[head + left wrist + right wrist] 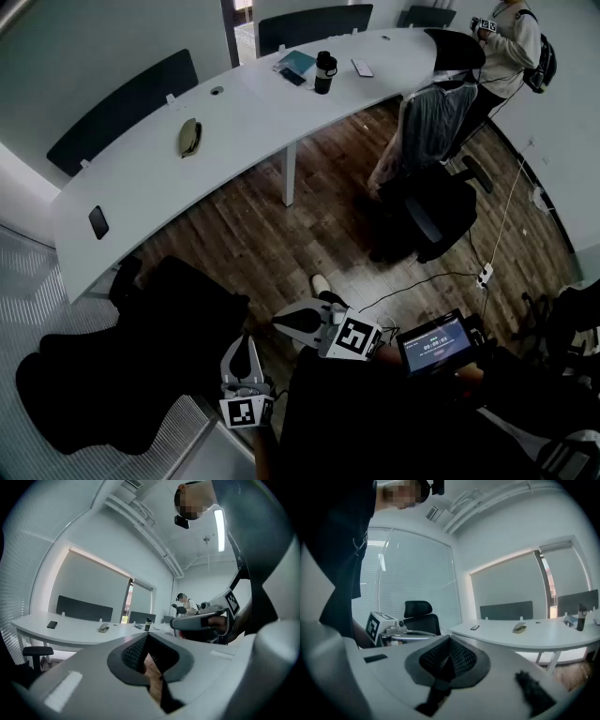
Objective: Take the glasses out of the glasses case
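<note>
Nearest the body, the left gripper (246, 345) and the right gripper (286, 323) are held low and roughly level over the brown wooden floor (262, 234). The jaws of each are pressed together on nothing. This is judged a carrying posture, since the work lies well apart and nothing is yet to be grasped. Beside them a black office chair (141, 356) is seen, and beyond it the long curved white desk (234, 141). A flat black phone (97, 222) lies near the desk's left end. The olive-tan oval clamshell glasses case (189, 137) is laid toward the far edge, left of the middle and apart from all else. It appears closed, so no glasses are shown, and the task is judged not begun. Farther right a black cylindrical bottle (324, 72) stands, and a person (506, 42) is at the far right end.
</note>
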`<state>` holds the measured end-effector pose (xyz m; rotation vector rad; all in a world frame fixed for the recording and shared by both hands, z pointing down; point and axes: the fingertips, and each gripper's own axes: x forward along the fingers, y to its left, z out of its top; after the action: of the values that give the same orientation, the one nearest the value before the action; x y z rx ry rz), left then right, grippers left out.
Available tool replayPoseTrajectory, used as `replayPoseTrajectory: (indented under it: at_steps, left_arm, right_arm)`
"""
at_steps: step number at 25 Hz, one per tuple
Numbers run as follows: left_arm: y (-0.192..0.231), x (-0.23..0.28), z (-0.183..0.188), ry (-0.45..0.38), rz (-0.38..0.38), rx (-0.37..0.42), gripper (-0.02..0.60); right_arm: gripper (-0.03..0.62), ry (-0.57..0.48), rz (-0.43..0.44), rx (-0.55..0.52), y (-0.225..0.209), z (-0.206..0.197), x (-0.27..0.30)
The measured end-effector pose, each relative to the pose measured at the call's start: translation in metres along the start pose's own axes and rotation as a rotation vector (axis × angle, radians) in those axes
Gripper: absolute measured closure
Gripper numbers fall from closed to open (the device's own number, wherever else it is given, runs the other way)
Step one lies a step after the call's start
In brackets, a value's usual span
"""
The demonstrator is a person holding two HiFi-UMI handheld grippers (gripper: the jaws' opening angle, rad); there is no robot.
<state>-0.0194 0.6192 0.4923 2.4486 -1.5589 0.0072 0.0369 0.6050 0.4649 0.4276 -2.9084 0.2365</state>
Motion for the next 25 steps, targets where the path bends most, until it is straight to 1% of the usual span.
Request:
replayPoseTrajectory:
  at_steps: [6, 10, 13, 17, 21, 25]
  left_arm:
    - [0.013, 0.036, 0.005, 0.009, 0.023, -0.017, 0.574]
    - [0.015, 0.067, 0.006, 0.044, 0.021, -0.022, 0.574]
    - [0.014, 0.102, 0.012, 0.064, -0.004, 0.004, 0.574]
    - [0.008, 0.154, 0.028, 0.062, -0.029, 0.034, 0.574]
    - [-0.001, 0.203, 0.033, 0.086, -0.032, 0.029, 0.574]
    - [-0.015, 0.241, 0.034, 0.117, -0.017, 0.029, 0.574]
  right_arm:
    - [0.585, -0.009, 0.005, 0.035, -0.042, 0.003, 0.005]
    - [0.585, -0.014, 0.002, 0.024, -0.081, 0.010, 0.006]
    - [0.585, -0.042, -0.014, 0.032, -0.118, 0.017, 0.000]
    - [0.585, -0.081, -0.044, 0.061, -0.167, 0.023, -0.012]
    - [0.585, -0.099, -0.044, 0.094, -0.211, 0.023, -0.020]
    - [0.585, -0.108, -0.041, 0.130, -0.254, 0.016, -0.028]
